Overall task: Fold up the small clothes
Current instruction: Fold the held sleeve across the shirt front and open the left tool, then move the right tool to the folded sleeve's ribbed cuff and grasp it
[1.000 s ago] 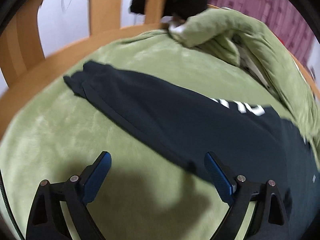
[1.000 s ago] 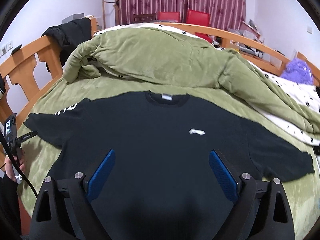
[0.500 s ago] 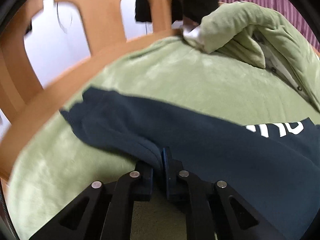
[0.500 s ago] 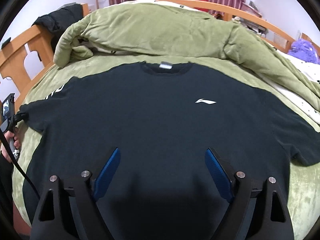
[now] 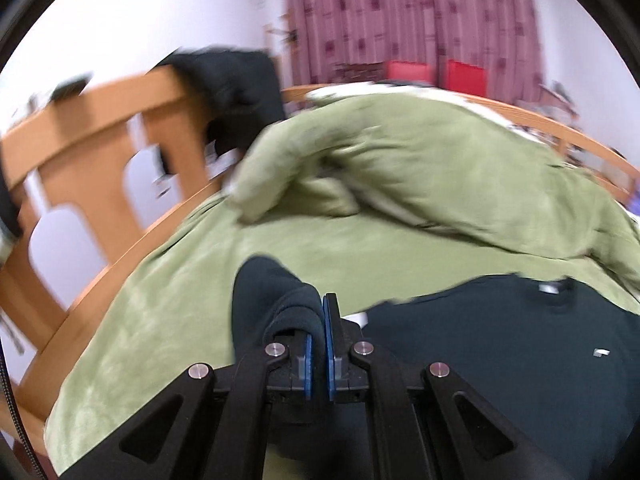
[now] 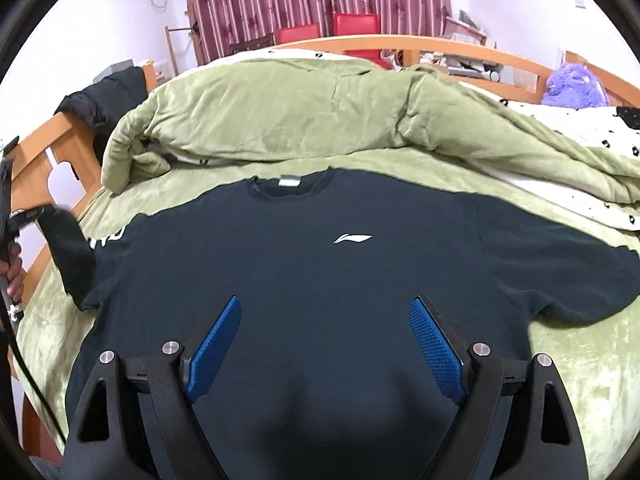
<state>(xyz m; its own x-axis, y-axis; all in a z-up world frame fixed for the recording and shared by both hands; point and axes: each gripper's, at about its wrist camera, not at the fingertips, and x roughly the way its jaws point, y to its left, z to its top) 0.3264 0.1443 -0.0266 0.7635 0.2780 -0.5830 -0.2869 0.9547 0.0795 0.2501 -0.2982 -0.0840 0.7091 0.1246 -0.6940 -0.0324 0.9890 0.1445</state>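
Note:
A black T-shirt [image 6: 320, 280] with a small white chest logo lies face up on a green blanket [image 6: 592, 360], neck away from me. My left gripper [image 5: 318, 344] is shut on the shirt's left sleeve [image 5: 276, 300] and holds it lifted above the blanket. In the right wrist view that sleeve [image 6: 68, 248] hangs raised at the far left. The shirt body [image 5: 500, 344] lies flat to the right of the left gripper. My right gripper [image 6: 326, 344] is open and empty, hovering over the shirt's lower middle.
A bunched green duvet [image 6: 320, 112] lies behind the shirt. A wooden bed frame [image 5: 100, 140] runs along the left, with a black garment [image 5: 236, 88] draped on it. Red chairs [image 6: 356, 26] and a curtain stand behind. A purple plush [image 6: 572, 84] sits far right.
My left gripper closed on the left sleeve and lifted it up and inward. My right gripper stayed open over the shirt, pulling back slightly.

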